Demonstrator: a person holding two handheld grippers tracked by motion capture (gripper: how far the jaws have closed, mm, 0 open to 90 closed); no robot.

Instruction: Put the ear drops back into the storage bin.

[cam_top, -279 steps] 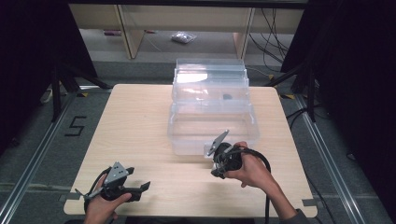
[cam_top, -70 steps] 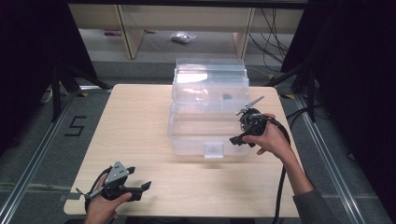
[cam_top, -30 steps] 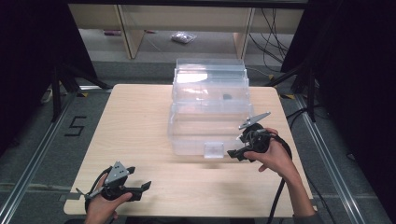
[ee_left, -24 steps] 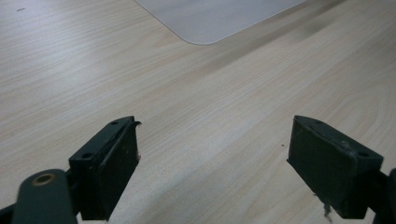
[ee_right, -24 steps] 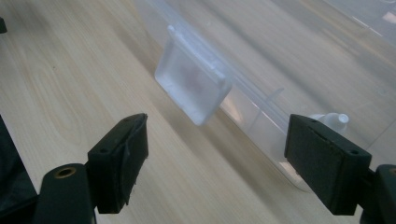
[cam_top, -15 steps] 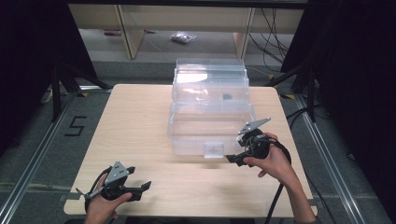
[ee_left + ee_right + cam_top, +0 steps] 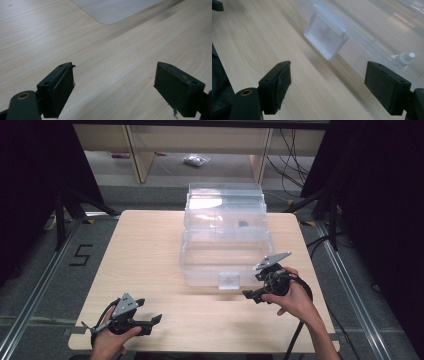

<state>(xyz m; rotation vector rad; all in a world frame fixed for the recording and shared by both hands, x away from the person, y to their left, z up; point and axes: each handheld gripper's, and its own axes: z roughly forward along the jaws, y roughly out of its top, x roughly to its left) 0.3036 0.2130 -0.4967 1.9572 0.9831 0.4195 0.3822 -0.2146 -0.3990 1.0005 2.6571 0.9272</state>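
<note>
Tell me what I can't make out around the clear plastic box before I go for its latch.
- Clear plastic box, high view: contents blurred by glare; a small dark item inside is too small to identify.
- Frosted square latch, right gripper view: blurred; whether fastened or released is unclear.
- Small white bottle, right gripper view: seen through the wall, partly hidden by the right tool.

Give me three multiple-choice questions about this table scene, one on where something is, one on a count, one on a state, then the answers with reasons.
1. Where is the clear box's latch?
A. near side
B. far side
C. on top

2. How many grippers are on or over the table?
A. one
B. two
C. three

3. How do the right gripper's jaws stand?
A. shut on the latch
B. shut on nothing
C. open

Answers: 1 A, it hangs on the clear box's front wall toward the person. 2 B, the left gripper and the right one. 3 C, bare table shows between them.
</note>
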